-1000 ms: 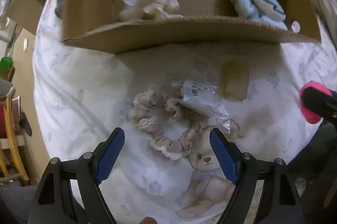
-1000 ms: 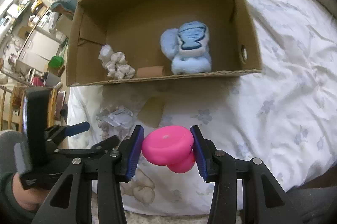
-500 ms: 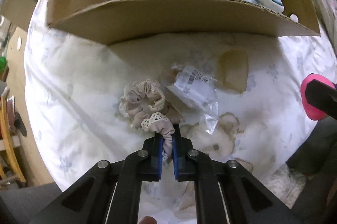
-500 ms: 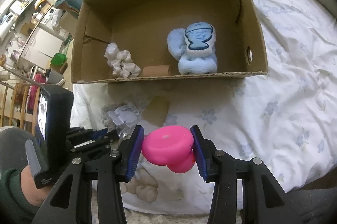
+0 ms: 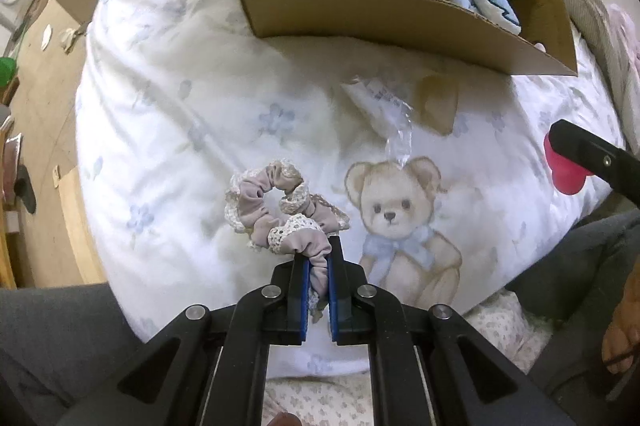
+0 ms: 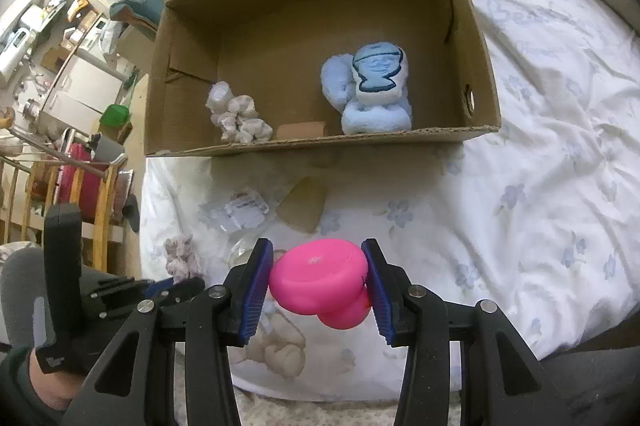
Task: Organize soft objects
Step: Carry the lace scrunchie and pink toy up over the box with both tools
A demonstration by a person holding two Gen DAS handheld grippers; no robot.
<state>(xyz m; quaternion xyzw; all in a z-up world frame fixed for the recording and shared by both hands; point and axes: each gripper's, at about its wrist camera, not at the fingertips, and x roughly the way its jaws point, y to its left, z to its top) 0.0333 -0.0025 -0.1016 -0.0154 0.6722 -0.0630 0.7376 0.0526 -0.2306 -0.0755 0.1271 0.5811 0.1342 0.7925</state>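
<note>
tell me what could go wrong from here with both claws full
1. The left claw pinches only one fold of the mauve lace-trimmed fabric scrunchie; most of it hangs free, so it might slip out or snag the brown cardboard box's front wall.
2. The right claw clamps a smooth pink rounded toy by its curved sides, so it could squirt loose.

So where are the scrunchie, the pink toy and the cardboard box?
scrunchie (image 5: 276, 204): left wrist view, on its mauve ruffled loop.
pink toy (image 6: 318, 276): right wrist view, on its broad round top.
cardboard box (image 6: 320, 142): right wrist view, on its near wall.
</note>
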